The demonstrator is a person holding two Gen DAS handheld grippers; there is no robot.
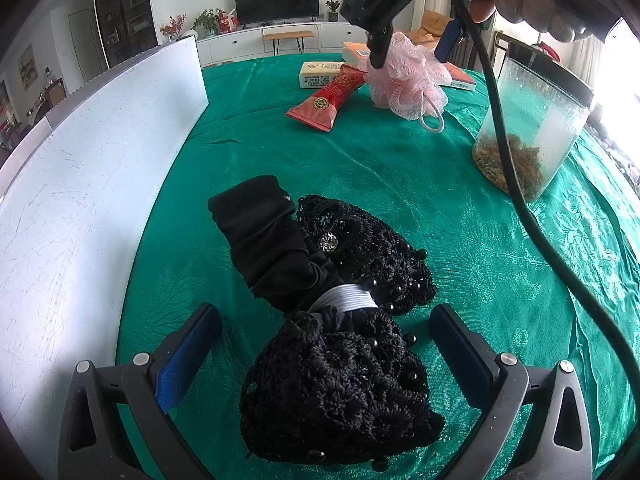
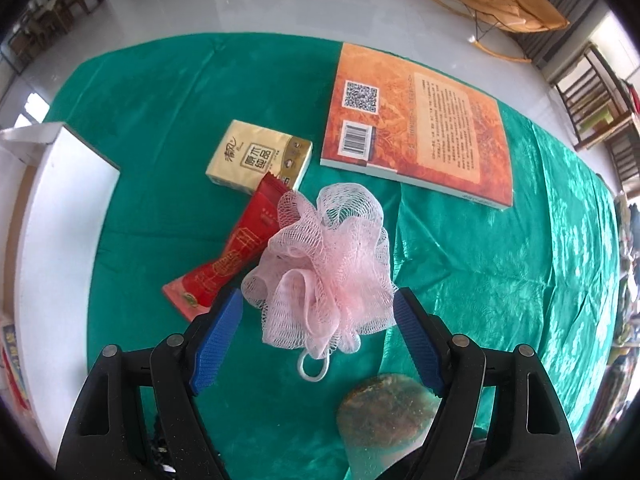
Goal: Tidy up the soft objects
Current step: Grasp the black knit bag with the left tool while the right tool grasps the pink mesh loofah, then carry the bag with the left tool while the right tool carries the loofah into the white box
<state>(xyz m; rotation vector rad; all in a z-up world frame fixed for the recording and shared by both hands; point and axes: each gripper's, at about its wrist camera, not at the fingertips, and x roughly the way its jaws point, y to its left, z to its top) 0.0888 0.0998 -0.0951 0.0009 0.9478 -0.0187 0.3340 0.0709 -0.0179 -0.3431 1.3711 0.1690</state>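
A black lace and fabric hair bow (image 1: 332, 320) with beads and a silver band lies on the green tablecloth (image 1: 360, 168). My left gripper (image 1: 324, 336) is open, its blue pads on either side of the bow's near lobe. A pink mesh bath pouf (image 2: 324, 268) with a white loop lies further back; it also shows in the left wrist view (image 1: 404, 76). My right gripper (image 2: 318, 336) is open above the pouf, fingers straddling it. The right gripper also shows in the left wrist view (image 1: 412, 44), hovering over the pouf.
A white box (image 1: 80, 200) stands along the left. A red packet (image 2: 228, 260), a tissue pack (image 2: 260, 156) and an orange book (image 2: 420, 124) lie at the back. A clear jar (image 1: 528, 128) with brown contents stands right. A black cable (image 1: 520, 200) hangs across.
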